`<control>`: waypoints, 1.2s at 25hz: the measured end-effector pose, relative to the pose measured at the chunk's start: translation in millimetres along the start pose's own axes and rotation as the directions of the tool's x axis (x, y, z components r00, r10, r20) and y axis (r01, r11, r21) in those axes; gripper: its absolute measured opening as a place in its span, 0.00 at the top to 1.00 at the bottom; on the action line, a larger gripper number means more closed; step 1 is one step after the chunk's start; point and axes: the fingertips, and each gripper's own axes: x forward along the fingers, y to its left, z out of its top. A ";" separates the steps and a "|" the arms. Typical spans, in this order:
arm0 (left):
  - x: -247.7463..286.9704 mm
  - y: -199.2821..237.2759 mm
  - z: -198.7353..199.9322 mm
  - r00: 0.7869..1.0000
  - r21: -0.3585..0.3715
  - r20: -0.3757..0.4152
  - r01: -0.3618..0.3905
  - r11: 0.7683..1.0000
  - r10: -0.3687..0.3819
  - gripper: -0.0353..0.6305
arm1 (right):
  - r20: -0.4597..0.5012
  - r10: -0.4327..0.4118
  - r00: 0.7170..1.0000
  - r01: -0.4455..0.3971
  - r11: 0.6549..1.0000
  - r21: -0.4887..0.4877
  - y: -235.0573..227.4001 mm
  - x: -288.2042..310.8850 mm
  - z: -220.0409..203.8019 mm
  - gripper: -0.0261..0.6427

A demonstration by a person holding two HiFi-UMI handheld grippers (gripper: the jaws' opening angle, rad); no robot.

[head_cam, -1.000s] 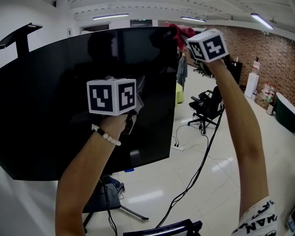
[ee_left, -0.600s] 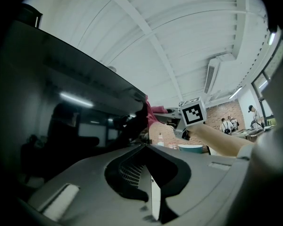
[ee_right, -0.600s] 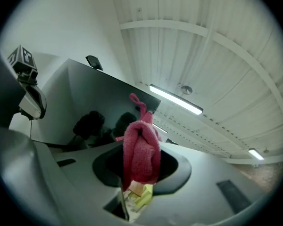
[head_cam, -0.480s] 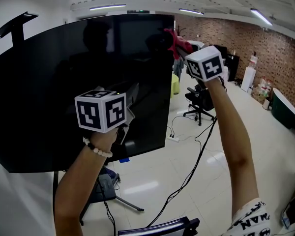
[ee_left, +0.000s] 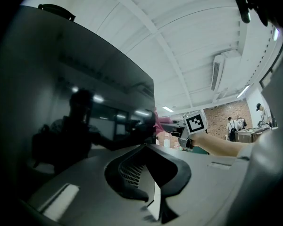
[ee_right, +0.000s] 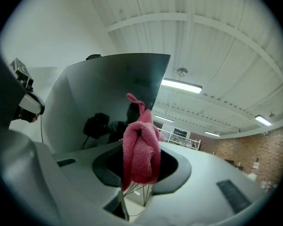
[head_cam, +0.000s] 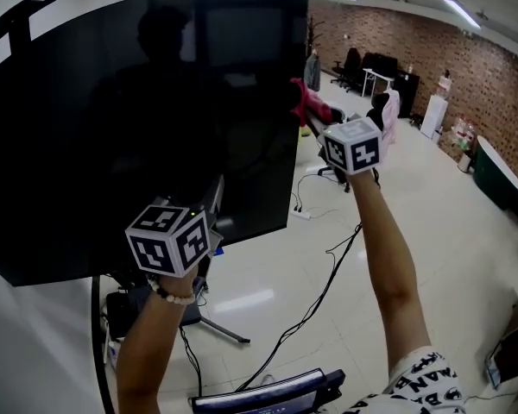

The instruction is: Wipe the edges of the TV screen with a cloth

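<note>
- Jaws of the right gripper (ee_right: 132, 194) are clamped on a pink cloth (ee_right: 141, 149), which bunches up between them in the middle of the right gripper view.
- At the centre of the head view, the right gripper (head_cam: 313, 117) holds the cloth (head_cam: 303, 100) at the right edge of the black TV screen (head_cam: 138, 128), about midway up that edge.
- The left gripper (ee_left: 153, 194) has its jaws drawn together with nothing between them. The dark TV screen (ee_left: 61, 79) fills the left of its view.
- At the lower left of the head view, the left gripper (head_cam: 214, 198) sits in front of the TV screen's lower part, just above the bottom edge. Whether it touches the glass cannot be told.
- A black cable (head_cam: 328, 291) trails across the pale floor (head_cam: 432, 231) at lower centre, and a brick wall (head_cam: 492, 67) runs along the upper right.
</note>
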 end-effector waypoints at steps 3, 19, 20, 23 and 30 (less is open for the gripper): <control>-9.8 -0.8 -22.8 1.000 0.008 0.001 -0.027 1.000 0.027 0.96 | -0.021 -0.003 1.000 0.003 1.000 -0.001 18.9 -3.2 -36.5 0.80; 41.8 -25.9 -197.9 0.977 -0.124 -0.208 -0.074 0.990 0.047 0.96 | -0.173 0.050 0.984 -0.016 0.980 0.196 84.5 -8.4 -209.6 0.80; 49.1 -29.5 -208.9 0.975 -0.136 -0.220 -0.073 0.988 0.042 0.96 | -0.180 0.057 0.982 -0.018 0.978 0.208 87.4 -8.0 -218.4 0.80; 66.7 -38.9 -243.0 0.966 -0.166 -0.256 -0.070 0.984 0.025 0.96 | -0.208 0.077 0.975 -0.026 0.970 0.241 98.1 -6.6 -250.0 0.80; 88.7 -50.9 -298.9 0.957 -0.200 -0.291 -0.080 0.977 0.019 0.96 | -0.285 0.122 0.951 -0.023 0.945 0.328 127.0 -9.4 -330.4 0.80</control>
